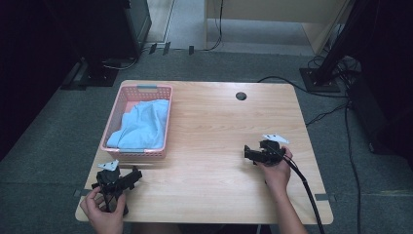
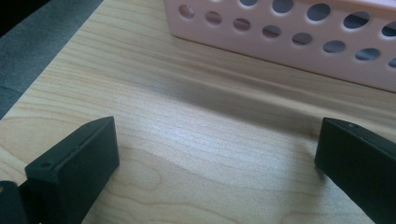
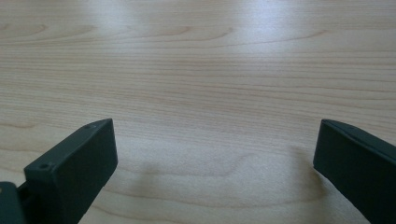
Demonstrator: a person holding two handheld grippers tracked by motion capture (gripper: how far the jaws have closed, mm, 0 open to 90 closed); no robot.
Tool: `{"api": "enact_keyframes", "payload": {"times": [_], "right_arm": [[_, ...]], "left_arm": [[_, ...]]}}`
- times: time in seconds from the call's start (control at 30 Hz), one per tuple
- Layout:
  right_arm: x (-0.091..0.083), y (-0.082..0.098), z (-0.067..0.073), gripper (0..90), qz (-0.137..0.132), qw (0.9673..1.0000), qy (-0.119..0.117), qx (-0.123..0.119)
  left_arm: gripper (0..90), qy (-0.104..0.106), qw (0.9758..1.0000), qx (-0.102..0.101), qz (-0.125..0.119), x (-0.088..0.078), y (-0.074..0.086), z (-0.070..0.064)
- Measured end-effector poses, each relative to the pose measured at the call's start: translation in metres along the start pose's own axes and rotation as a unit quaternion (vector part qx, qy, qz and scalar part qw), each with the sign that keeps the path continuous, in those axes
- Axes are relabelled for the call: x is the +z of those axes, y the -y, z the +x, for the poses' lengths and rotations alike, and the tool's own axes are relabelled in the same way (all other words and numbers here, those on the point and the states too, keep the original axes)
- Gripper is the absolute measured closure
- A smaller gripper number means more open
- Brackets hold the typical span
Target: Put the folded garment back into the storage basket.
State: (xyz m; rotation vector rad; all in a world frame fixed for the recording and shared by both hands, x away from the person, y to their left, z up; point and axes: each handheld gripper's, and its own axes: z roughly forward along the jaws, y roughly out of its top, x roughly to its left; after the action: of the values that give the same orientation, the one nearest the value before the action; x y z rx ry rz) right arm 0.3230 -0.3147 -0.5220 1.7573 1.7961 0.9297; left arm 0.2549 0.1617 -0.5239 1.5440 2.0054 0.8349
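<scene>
Both pairs of jaws stand spread wide over bare wood, the left gripper (image 1: 127,178) just short of the pink basket (image 1: 161,132) and the right gripper (image 1: 249,153) well apart from it at mid-worktop. The basket, with round holes in its wall, sits at the far left of the worktop (image 1: 214,126) and holds a crumpled light-blue cloth (image 1: 143,124). Grey carpet, cables and dark stands surround the pale wooden worktop.

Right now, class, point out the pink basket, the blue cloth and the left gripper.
pink basket (image 1: 136,154), high view, on its near wall.
blue cloth (image 1: 143,124), high view, on the middle of its folds.
left gripper (image 1: 138,172), high view, between its fingertips.
</scene>
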Motion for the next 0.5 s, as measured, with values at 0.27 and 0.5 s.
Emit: {"api": "enact_keyframes", "payload": {"times": [0.27,0.5], "right_arm": [[-0.003,0.002,-0.006,0.0,0.001,1.0,0.004,0.005],[-0.005,0.004,-0.011,0.0,0.002,0.9999,0.007,0.008]], "left_arm": [[0.0,0.0,1.0,0.0,0.0,0.0,0.0,0.0],[0.0,0.0,1.0,0.0,0.0,0.0,0.0,0.0]]}}
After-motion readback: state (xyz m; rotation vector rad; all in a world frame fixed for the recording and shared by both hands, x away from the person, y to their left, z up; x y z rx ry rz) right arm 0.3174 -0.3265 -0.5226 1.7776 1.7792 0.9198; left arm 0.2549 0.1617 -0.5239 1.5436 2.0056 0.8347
